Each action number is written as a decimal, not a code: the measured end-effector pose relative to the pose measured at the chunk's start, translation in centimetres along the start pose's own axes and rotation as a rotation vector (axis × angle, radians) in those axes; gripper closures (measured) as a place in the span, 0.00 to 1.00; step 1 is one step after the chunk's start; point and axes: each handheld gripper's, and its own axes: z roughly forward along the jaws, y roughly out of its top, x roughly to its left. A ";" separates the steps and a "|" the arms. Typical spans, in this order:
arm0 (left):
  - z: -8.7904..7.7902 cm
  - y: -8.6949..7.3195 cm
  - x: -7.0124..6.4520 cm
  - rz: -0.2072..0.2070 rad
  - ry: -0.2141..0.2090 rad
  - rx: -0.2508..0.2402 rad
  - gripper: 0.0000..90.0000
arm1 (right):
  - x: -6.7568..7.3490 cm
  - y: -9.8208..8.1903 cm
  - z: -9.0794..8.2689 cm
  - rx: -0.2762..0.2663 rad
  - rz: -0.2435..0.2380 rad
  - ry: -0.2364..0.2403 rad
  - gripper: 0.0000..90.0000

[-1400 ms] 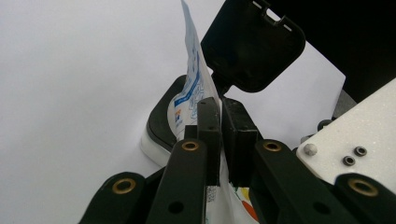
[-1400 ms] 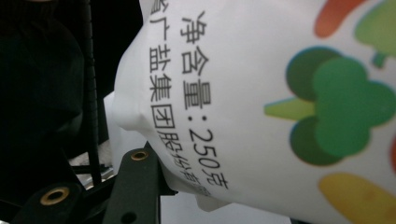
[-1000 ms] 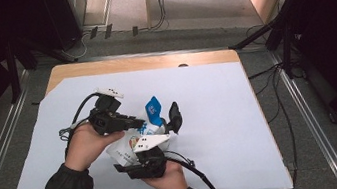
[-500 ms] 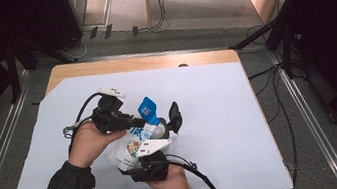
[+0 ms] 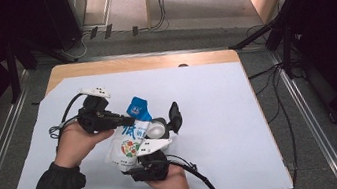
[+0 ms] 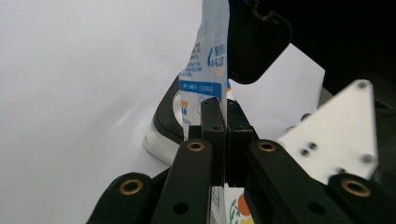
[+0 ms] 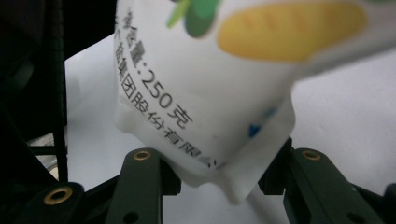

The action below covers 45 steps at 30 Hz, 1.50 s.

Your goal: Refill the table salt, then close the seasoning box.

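Two claws (image 5: pixel 124 117) (image 5: pixel 173 124) on one pouch (image 5: pixel 128 143)

Open white sheet (image 5: pixel 220 117) right of the pouch (image 5: pixel 128 143); both claws crowd its left.

pouch (image 5: pixel 130 140) on sheet (image 5: pixel 220 117) (table centre), left claw (image 5: pixel 122 118) behind, right claw (image 5: pixel 162 133) beside

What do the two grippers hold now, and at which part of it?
Both hold one white pouch. The left gripper pinches its thin flat upper edge; the right gripper clamps the pouch's bulging end.
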 end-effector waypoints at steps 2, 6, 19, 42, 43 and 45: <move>-0.5 -0.1 -0.2 0.015 0.004 0.003 1.00 | -0.1 0.0 0.0 0.000 0.010 0.000 0.69; -1.4 -0.5 -0.5 0.044 -0.018 -0.011 1.00 | 0.1 0.2 0.0 -0.005 0.000 0.008 0.69; -4.5 -1.0 -1.4 0.056 -0.026 -0.090 1.00 | 0.5 1.2 0.5 0.036 -0.021 0.007 0.64; -7.1 -1.9 2.5 -0.005 0.191 -0.177 1.00 | 0.5 1.8 -0.9 0.074 -0.022 0.046 0.60; -7.1 -1.9 2.5 -0.005 0.191 -0.177 1.00 | 0.5 1.8 -0.9 0.074 -0.022 0.046 0.60; -6.8 -2.1 3.4 -0.028 0.201 -0.178 1.00 | 0.5 1.8 -1.6 0.072 -0.024 0.044 0.59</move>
